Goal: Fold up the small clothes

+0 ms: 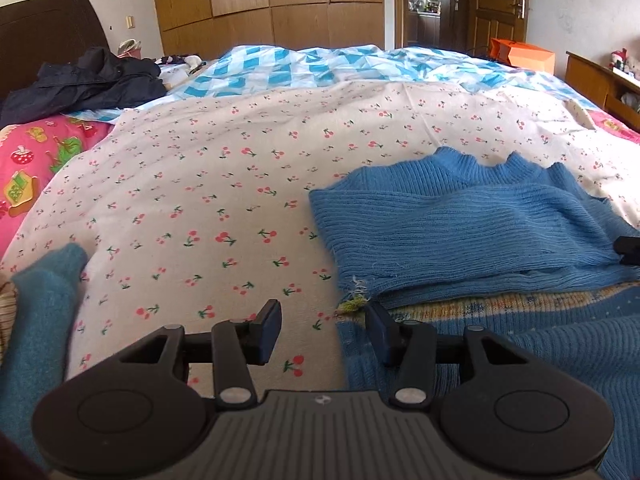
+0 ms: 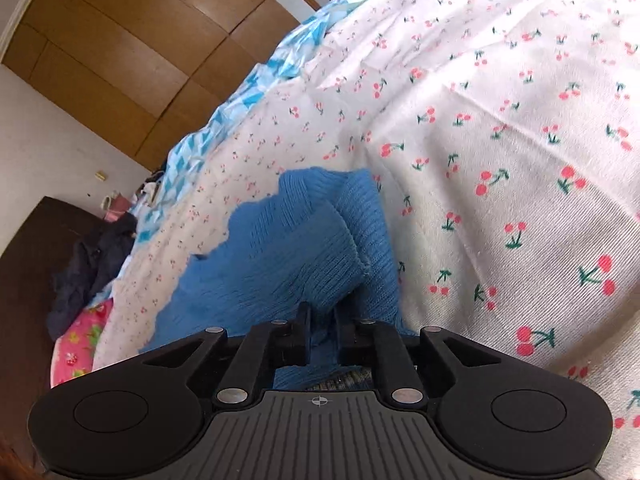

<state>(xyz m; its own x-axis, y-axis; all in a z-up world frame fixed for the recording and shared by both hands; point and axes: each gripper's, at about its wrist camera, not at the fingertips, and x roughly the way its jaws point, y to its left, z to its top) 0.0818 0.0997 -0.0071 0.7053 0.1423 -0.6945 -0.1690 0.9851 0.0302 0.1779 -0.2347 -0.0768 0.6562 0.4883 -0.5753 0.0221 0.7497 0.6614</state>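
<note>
Two views of one bed. Left wrist view: the left gripper [image 1: 322, 330] hovers with its jaws spread and nothing between them, above the near left corner of a blue ribbed knit sweater [image 1: 460, 232] folded on a white cherry-print sheet [image 1: 224, 184]; a dark jacket [image 1: 86, 80] lies far left by the headboard. Right wrist view: the right gripper [image 2: 323, 334], jaws nearly together, pinches a fold of the sweater [image 2: 288, 256]; the sheet [image 2: 500, 152] extends to the right.
</note>
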